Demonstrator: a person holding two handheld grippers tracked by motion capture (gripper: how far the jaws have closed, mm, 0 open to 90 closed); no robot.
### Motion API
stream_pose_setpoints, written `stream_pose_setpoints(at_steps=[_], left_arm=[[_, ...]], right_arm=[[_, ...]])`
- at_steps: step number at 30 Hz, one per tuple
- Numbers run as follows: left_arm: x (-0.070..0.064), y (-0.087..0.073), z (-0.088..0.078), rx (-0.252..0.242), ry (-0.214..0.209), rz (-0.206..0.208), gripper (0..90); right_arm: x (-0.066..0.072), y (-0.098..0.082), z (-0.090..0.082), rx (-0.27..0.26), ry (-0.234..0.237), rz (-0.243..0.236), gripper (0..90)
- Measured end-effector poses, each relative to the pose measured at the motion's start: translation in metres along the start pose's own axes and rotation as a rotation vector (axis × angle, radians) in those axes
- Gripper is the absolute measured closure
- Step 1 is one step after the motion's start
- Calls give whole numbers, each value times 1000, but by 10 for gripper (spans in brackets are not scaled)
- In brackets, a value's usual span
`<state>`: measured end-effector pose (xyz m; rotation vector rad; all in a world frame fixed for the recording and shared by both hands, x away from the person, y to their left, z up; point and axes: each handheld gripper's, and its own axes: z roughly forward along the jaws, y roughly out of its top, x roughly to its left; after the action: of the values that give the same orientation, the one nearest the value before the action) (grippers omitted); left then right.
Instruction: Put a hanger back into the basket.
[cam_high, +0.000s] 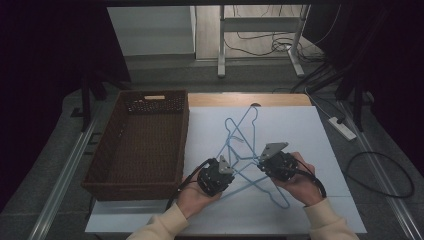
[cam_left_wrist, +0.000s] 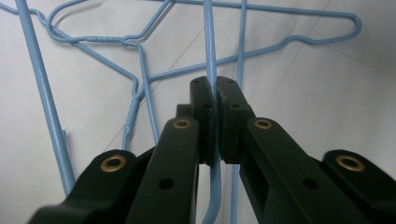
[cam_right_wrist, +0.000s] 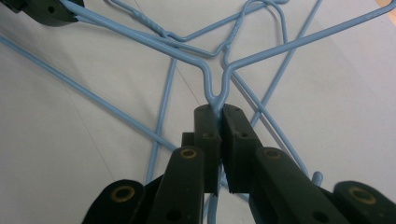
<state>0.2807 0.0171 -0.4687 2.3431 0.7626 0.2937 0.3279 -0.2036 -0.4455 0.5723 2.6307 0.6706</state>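
Note:
Several light-blue wire hangers (cam_high: 241, 142) lie tangled on the white table top (cam_high: 305, 135). My left gripper (cam_high: 231, 167) is low over the near left part of the tangle. In the left gripper view its jaws (cam_left_wrist: 215, 86) are shut on one straight blue hanger wire (cam_left_wrist: 208, 42) that runs between the pads. My right gripper (cam_high: 260, 160) is at the right of the tangle. In the right gripper view it (cam_right_wrist: 219, 112) is shut on the pinched V-shaped bend of a hanger (cam_right_wrist: 214, 88). The left gripper's black tip (cam_right_wrist: 42, 9) shows at the top left there.
A brown wicker basket (cam_high: 184, 135) stands at the left of the table, nothing inside it. A white power strip (cam_high: 342, 127) and black cables lie on the floor at the right. Metal table legs (cam_high: 220, 45) stand at the back.

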Motion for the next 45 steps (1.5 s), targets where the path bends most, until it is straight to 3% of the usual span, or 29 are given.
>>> stream_pose_setpoints(at_steps=[5, 8, 10, 12, 15, 16, 17, 18, 22, 23, 24, 25, 27, 30, 35, 41, 45], left_arm=[[2, -1, -2, -11, -11, -9, 866], [3, -1, -4, -24, -14, -21, 867], [5, 0, -7, -42, -37, -39, 867], [4, 0, -7, -37, -19, -33, 869], [6, -2, -6, -52, -33, -52, 869], [6, -2, -7, -57, -33, -57, 869], [6, -2, -7, -57, -33, -57, 869], [7, -1, -9, -67, -34, -62, 869], [10, -1, -13, -87, -38, -78, 870], [11, -1, -15, -93, -44, -88, 870], [12, -1, -16, -103, -47, -95, 869], [14, -1, -17, -106, -53, -102, 869], [16, -1, -21, -126, -70, -126, 870], [18, 0, -26, -141, -83, -142, 870], [21, 1, -32, -165, -84, -169, 869], [27, 1, -40, -190, -89, -197, 869], [29, 3, -48, -221, -94, -208, 870]], right_arm=[[0, 0, -1, -9, -1, 1, 854], [-1, 0, -4, -41, 1, 20, 831], [-3, 0, -7, -74, 7, 45, 798], [-3, 0, -9, -89, 2, 50, 757], [-3, 1, -12, -124, -6, 61, 680], [-2, 1, -14, -144, -33, 55, 613], [-2, 1, -14, -144, -33, 55, 613], [-2, 2, -20, -212, -98, 64, 492], [-5, 3, -37, -360, -133, 123, 378], [-5, 3, -37, -360, -133, 123, 378], [-9, 1, -50, -460, -114, 178, 357], [-9, 1, -50, -460, -114, 178, 357], [-14, -2, -63, -533, -66, 227, 328], [-17, -7, -72, -598, -22, 270, 326], [-22, -19, -88, -679, -21, 308, 306], [-25, -31, -104, -688, -56, 320, 298], [-26, -43, -103, -664, -71, 336, 297]])
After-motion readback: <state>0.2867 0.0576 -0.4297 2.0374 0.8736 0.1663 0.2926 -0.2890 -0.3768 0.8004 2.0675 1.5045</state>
